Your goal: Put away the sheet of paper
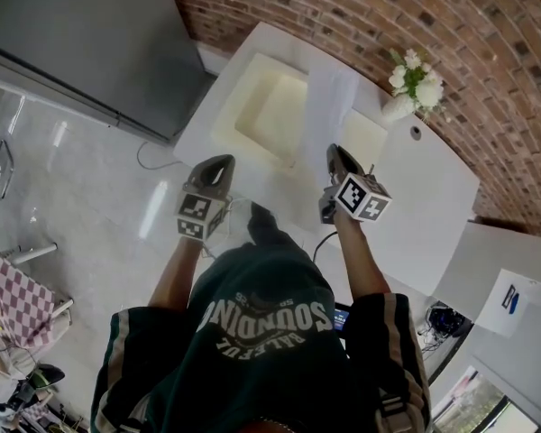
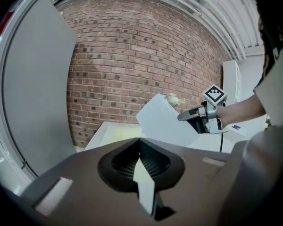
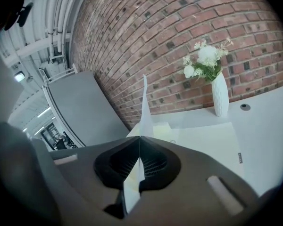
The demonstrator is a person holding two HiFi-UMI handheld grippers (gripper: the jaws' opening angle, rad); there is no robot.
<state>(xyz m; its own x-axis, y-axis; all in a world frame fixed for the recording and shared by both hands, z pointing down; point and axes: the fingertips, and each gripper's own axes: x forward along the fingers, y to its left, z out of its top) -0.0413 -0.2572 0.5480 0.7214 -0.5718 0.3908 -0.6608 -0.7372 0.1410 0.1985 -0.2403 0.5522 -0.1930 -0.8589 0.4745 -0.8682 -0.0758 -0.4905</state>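
Sheet of paper [image 1: 330, 106] stands pinched (edge-on) between the right claw [image 1: 336, 152].

The sheet of paper [image 1: 330, 106] is plain white. The wall [image 1: 487, 43] is red-brown brick with pale mortar lines. The table [image 1: 433, 215] is white, and the tray [image 1: 227, 115] on it is pale cream-yellow. The vase [image 3: 220, 98] is white, and its flowers [image 3: 205, 58] are white on green stems. The left gripper [image 1: 222, 161] and right gripper [image 1: 335, 150] are dark grey, with black-and-white square markers on their cubes. The shirt [image 1: 261, 332] is dark green with whitish lettering and beige sleeve stripes. A cloth [image 1: 13, 300] is pink-and-white checked
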